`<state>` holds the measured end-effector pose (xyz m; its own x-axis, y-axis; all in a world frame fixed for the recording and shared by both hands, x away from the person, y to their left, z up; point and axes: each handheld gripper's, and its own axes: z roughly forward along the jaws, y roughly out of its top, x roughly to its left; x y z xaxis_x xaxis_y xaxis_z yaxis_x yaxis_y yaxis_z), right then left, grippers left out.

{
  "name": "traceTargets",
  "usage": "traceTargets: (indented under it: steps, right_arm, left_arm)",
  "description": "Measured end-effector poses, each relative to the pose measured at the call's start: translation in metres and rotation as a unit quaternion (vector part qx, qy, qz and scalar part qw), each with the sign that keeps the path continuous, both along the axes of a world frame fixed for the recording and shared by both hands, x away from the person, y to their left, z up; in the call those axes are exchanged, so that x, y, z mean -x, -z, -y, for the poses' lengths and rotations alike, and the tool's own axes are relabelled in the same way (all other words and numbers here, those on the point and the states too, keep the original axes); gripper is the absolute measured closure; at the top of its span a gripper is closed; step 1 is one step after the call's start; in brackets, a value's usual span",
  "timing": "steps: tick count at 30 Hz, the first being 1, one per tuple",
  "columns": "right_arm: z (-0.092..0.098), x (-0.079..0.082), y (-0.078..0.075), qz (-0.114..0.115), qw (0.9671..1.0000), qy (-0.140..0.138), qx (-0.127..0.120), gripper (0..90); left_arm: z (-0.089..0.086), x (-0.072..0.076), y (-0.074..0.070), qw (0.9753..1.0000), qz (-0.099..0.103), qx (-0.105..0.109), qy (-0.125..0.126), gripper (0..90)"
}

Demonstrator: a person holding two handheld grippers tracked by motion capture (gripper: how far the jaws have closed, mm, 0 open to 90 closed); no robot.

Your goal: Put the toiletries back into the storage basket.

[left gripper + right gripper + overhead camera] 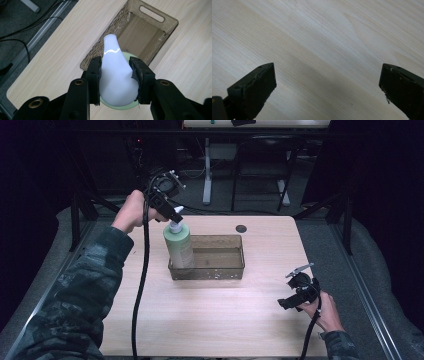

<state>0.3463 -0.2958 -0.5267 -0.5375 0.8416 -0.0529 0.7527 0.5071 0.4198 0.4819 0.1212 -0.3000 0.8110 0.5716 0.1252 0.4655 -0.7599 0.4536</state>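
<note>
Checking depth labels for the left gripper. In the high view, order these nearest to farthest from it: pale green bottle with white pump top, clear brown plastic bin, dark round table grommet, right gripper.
1. Pale green bottle with white pump top: clamped at its top by the left gripper.
2. Clear brown plastic bin: just below, around the bottle's base.
3. Dark round table grommet: off to the right, by the far edge.
4. Right gripper: near right corner.

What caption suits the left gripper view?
Left gripper clamps the green bottle's white pump cap above the brown bin.

You have one green bottle with one white pump top. You have one brown see-through bin on one wooden table. You hold two grippers: one left gripper and one right gripper.
</note>
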Motion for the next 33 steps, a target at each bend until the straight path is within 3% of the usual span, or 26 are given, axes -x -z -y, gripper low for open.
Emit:
traceTargets:
  steps: [18,33]
  right_arm:
    - [0.0,0.0,0.0,-0.001,1.0,0.002,0.0,0.5]
    - [0.0,0.0,0.001,0.0,1.0,-0.001,0.002,0.5]
  left_arm:
    - [-0.001,0.001,0.009,1.0,-0.005,-0.009,0.001,63.2]
    - [-0.006,0.001,0.018,0.9999,-0.009,0.001,-0.005,63.1]
